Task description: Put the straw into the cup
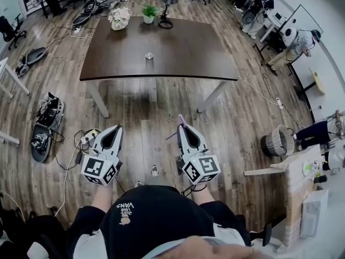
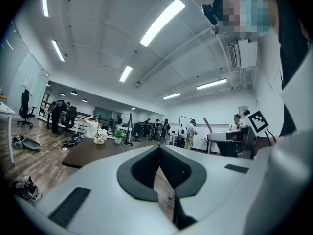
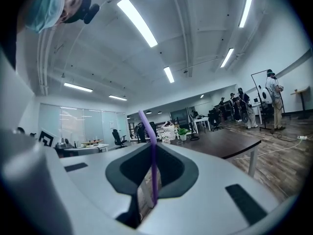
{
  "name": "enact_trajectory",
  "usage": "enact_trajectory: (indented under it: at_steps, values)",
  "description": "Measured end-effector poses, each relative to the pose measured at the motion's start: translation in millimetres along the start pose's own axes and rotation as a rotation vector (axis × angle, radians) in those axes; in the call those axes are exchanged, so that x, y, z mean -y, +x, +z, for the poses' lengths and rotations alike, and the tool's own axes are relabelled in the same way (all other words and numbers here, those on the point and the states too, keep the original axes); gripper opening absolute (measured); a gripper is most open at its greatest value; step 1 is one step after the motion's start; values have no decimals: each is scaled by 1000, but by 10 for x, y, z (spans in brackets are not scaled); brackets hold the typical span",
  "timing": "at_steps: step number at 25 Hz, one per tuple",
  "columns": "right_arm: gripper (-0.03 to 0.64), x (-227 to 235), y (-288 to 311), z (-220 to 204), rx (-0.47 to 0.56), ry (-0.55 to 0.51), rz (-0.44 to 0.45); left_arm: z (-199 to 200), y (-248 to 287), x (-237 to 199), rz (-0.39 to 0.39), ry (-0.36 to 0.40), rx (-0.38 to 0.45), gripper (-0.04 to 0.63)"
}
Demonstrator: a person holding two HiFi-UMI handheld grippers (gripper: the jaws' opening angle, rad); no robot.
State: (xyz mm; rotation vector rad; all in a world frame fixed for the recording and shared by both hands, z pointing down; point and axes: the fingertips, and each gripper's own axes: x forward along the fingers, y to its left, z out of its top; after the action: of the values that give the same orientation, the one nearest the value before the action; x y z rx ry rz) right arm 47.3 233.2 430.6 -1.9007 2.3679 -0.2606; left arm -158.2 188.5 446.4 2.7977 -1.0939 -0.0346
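Since the cup (image 1: pixel 149 55) sits on the table (image 1: pixel 183 47) ahead, right gripper (image 1: pixel 182 125) clamps the purple straw (image 3: pixel 152 165) for carrying (left gripper (image 1: pixel 113 129) closed, empty)

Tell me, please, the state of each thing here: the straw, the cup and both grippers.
left gripper: shut, empty.
right gripper: shut on the straw.
straw: upright between the jaws, not yet in the cup.
cup: standing on the table, no straw in it.
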Motion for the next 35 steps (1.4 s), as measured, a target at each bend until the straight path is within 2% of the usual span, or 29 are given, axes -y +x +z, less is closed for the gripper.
enact_trajectory:
  at_steps: [10, 21, 27, 35]
  values:
    - [38, 401, 585, 54, -15, -2, 73, 48, 627, -182, 49, 16, 9, 11]
    - [38, 836, 967, 120, -26, -1, 131, 62, 1157, -231, 99, 24, 17, 11]
    - [38, 956, 1196, 105, -31, 6, 134, 40, 1308, -403, 122, 17, 19, 11]
    - [38, 1036, 1656, 134, -24, 17, 115, 106, 1653, -760, 103, 15, 15, 11]
